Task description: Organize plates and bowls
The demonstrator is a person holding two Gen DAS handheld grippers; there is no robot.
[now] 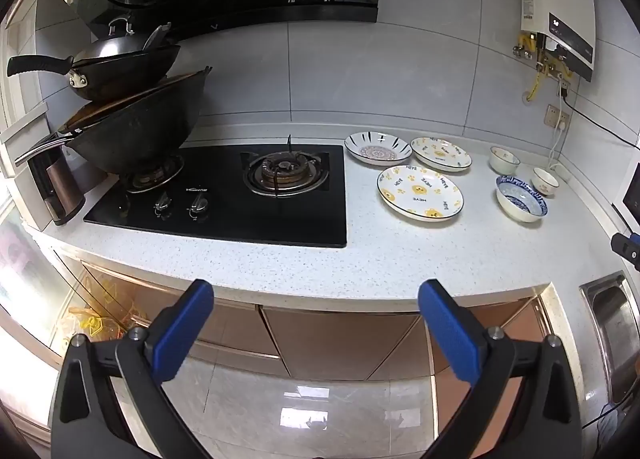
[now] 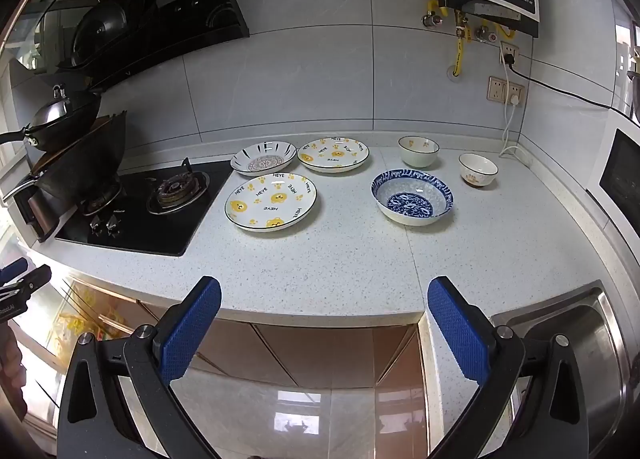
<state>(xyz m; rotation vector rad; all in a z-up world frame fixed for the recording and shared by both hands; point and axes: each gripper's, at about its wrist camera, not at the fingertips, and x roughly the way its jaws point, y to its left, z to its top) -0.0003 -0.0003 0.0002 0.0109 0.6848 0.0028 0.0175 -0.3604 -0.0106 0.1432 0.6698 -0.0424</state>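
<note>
A: Left gripper (image 1: 316,323) and right gripper (image 2: 324,323): both spread wide, holding nothing, hanging off the counter (image 2: 360,259) edge.

B: Plates?

A: Three near the stove (image 2: 136,215): front bear plate (image 2: 271,201), rear bear plate (image 2: 333,154), striped plate (image 2: 264,162). Blue bowl (image 2: 413,197) and two small bowls (image 2: 418,151) (image 2: 478,169) to the right.

B: Advice?

A: Probably start with plates. Pinch a rim, lift level, lower gently onto the matching plate.

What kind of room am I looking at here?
A home kitchen, most likely. A gas hob with stacked woks sits in the stone countertop, plates and bowls lie out, and a steel sink is at the right.
</note>
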